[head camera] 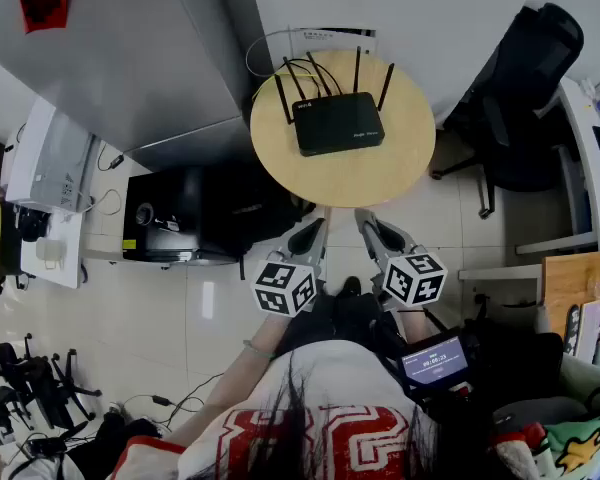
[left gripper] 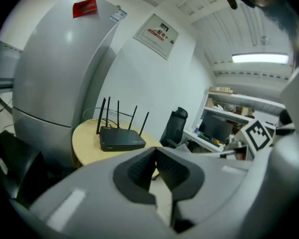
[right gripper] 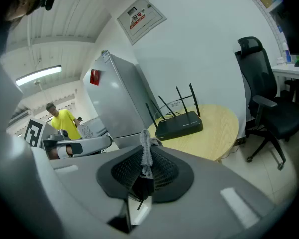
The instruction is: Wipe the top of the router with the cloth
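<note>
The right gripper (right gripper: 145, 162) has its jaws clamped on a small grey woven cloth (right gripper: 146, 151); only a narrow pinched fold shows, standing up past the fingertips. The left gripper (left gripper: 156, 157) has its jaws pressed together at the tips with nothing between them. Both are held side by side close to the person's body, pointing forward and touching nothing else. Ahead of the fingers and well apart from them stands a round pale wooden table (head camera: 380, 173). On its far half lies the flat black router (head camera: 340, 123), thin antennas (head camera: 358, 68) upright along its far edge and no cloth on its top. Judgement: the step in hand is the approach. To do it well, the right gripper should come in low over the router's near edge, lay the cloth broad rather than on its pinched fold, and stroke short of the antennas. The left gripper could steady the light router against sliding. Beyond and left of the fingers rises a large grey metal cabinet (head camera: 130, 58). To their right is a black office chair (head camera: 525, 78), and the floor is pale tile (head camera: 450, 218).
</note>
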A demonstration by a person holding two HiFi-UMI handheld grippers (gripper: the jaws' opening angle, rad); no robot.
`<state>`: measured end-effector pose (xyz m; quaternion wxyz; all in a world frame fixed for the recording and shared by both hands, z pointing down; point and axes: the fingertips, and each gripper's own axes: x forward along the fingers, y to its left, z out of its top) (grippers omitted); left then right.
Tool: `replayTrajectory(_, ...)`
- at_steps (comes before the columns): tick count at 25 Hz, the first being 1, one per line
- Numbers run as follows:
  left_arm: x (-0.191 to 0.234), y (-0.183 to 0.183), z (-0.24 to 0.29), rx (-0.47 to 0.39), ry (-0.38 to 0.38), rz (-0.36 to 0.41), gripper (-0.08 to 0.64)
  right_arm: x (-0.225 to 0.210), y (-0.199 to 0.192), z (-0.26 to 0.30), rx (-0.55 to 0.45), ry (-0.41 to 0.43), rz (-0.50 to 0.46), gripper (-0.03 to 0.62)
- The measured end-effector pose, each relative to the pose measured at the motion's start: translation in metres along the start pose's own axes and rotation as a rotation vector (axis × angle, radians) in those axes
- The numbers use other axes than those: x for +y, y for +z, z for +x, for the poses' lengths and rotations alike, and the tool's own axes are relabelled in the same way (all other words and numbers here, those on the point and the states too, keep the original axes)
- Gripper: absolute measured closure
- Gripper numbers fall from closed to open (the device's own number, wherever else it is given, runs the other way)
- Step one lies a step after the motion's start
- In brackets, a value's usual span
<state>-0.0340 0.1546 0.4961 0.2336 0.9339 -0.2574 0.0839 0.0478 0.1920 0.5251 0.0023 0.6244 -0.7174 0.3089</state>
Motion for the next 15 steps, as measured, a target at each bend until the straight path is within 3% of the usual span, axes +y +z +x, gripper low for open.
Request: replayTrajectory(15, -0.002, 0.012, -0.01, -0.044, 0.004, 0.001, 0.56, 0.01, 0.003, -0.005, 0.002, 0.009, -0.042, 0.549)
